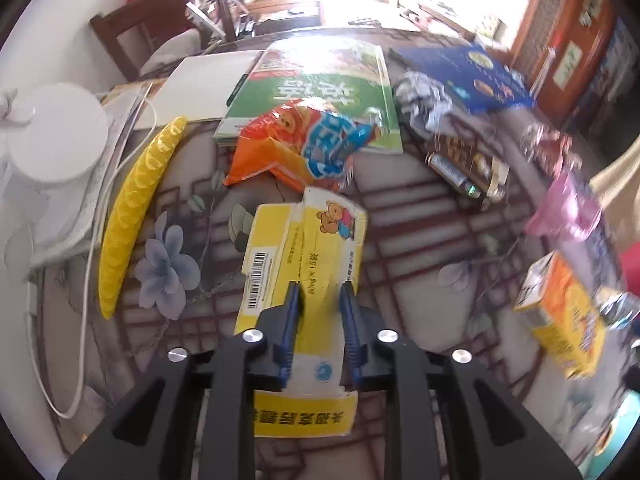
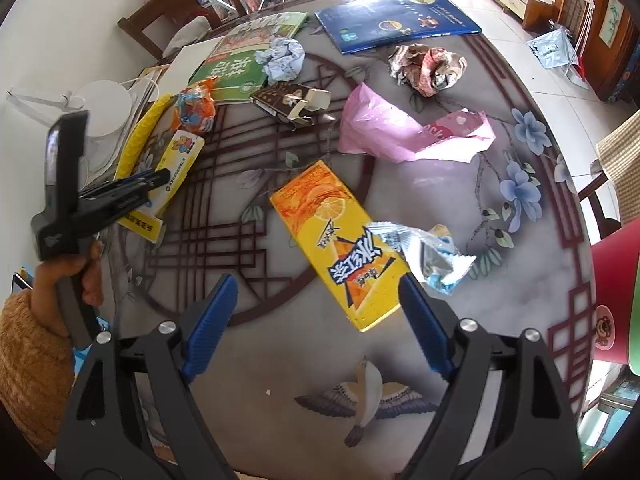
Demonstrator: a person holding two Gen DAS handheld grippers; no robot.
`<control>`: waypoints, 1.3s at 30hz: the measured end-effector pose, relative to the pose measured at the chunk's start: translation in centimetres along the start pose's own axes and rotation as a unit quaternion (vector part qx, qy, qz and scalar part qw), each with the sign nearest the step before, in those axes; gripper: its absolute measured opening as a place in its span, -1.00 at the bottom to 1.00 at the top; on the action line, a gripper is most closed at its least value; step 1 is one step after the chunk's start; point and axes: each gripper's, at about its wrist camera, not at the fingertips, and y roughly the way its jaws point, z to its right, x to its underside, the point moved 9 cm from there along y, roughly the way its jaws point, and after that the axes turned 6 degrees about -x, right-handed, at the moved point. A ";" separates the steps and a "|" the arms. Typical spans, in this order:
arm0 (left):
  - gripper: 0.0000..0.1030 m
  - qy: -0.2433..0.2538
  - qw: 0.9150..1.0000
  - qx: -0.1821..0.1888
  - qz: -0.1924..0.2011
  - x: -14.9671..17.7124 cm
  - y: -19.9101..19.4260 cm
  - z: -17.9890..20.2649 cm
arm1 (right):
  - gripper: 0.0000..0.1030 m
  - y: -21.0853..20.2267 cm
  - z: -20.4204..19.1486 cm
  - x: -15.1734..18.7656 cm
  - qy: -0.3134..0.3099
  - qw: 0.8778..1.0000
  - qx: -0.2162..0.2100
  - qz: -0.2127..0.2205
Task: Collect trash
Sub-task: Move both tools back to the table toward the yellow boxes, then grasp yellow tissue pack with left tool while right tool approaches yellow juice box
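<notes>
My left gripper (image 1: pixel 321 286) is shut on a flattened yellow medicine box with a bear picture (image 1: pixel 304 248); the box also shows in the right wrist view (image 2: pixel 176 164), with the left gripper (image 2: pixel 162 178) on it at the table's left side. My right gripper (image 2: pixel 318 284) is open and empty, its jaws on either side of the near end of a yellow-orange drink carton (image 2: pixel 340 240). A silver-blue wrapper (image 2: pixel 432 256) lies against the carton's right side. Other trash includes an orange snack bag (image 1: pixel 300 144), a pink plastic bag (image 2: pixel 404 132), crumpled paper (image 2: pixel 282 58), a crumpled wrapper (image 2: pixel 426 64) and a dark flattened box (image 2: pixel 290 102).
The round patterned table (image 2: pixel 400 360) also holds a green book (image 1: pixel 320 84), a blue folder (image 2: pixel 394 16), a yellow curved toy (image 1: pixel 132 216) and a white lamp base (image 1: pixel 52 132) with a cable. Wooden chairs stand behind. A red bin (image 2: pixel 616 292) stands at the right.
</notes>
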 end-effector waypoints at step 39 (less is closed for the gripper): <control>0.49 0.021 0.998 -0.016 -0.056 2.9 2.7 0.3 | 0.18 6.1 -0.4 -0.6 -0.086 0.994 0.048 -0.056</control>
